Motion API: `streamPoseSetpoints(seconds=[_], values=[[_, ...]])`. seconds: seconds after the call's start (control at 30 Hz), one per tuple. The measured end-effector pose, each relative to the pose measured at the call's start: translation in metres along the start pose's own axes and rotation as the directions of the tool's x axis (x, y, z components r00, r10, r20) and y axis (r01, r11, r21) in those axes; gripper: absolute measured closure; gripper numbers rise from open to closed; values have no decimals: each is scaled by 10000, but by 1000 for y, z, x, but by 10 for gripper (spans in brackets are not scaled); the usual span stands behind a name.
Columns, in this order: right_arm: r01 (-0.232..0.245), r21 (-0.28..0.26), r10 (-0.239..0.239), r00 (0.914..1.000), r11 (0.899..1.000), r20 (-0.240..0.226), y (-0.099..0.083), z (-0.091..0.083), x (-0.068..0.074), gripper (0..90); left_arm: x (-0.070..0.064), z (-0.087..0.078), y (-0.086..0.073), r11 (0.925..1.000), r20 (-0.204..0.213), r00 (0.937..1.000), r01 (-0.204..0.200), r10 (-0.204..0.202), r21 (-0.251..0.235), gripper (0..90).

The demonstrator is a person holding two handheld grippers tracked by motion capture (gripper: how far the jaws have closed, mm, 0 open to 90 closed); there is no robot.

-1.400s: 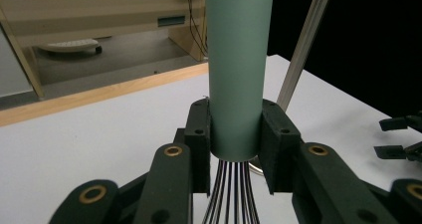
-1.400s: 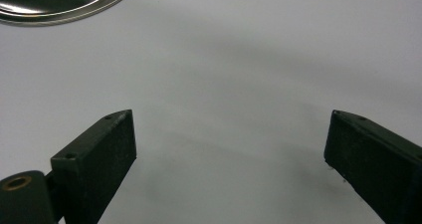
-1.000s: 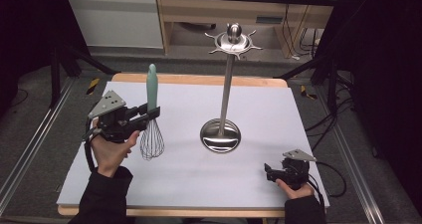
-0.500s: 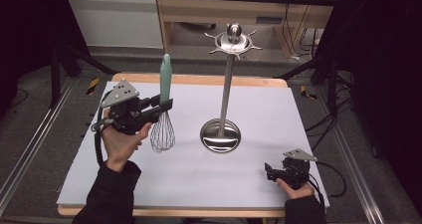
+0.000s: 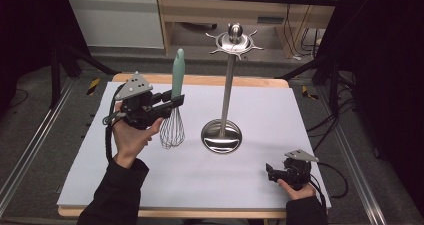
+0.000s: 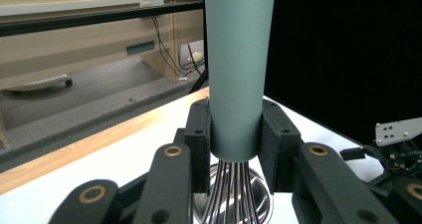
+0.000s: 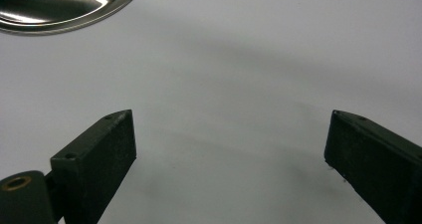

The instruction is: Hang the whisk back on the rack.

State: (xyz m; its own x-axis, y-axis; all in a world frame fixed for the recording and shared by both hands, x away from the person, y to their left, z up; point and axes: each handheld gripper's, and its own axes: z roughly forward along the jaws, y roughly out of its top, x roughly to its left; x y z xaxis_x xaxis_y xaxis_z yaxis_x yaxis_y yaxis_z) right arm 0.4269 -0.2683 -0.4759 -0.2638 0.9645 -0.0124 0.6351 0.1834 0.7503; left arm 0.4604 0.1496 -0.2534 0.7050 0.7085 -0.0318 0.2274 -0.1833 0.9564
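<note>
From above, your left gripper (image 5: 172, 103) holds the whisk (image 5: 173, 110) upright over the worktop (image 5: 250, 185), just left of the metal stand (image 5: 223, 130). In your left gripper view, the jaws clamp its green handle (image 6: 238, 69). In your right gripper view, your right gripper (image 7: 229, 154) has its jaws wide apart, holding nothing.

Open worktop up front, one tall stand mid-table

I see the utensil stand (image 5: 222, 135) rising at centre, its spiked crown overhead, with the held whisk (image 5: 173, 116) just left of it; between them only a narrow lane. The white worktop (image 5: 210, 185) ahead of my right gripper (image 5: 270, 174) lies bare.
</note>
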Motion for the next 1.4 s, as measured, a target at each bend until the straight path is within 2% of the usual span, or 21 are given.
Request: streamPoseSetpoints(seconds=[0.33,0.37,0.7,1.23,1.4], values=[[-22,-31,22,10000,10000,-54,0,-1,0,66,-9,12,8,9998,170,9997,-172,170,104,685],[-32,-44,32,10000,10000,-52,0,0,0,66,-11,14,8,9997,189,9998,-57,53,244,686],[-19,-27,19,10000,10000,-97,0,0,0,66,-14,28,12,9993,242,9995,-207,199,313,686],[-77,-35,77,9998,10000,-160,0,0,0,66,-19,42,17,9975,114,9991,-411,405,577,685],[-12,-36,12,9999,10000,-159,0,0,0,66,-21,45,19,9962,-55,9988,-481,487,731,686]])
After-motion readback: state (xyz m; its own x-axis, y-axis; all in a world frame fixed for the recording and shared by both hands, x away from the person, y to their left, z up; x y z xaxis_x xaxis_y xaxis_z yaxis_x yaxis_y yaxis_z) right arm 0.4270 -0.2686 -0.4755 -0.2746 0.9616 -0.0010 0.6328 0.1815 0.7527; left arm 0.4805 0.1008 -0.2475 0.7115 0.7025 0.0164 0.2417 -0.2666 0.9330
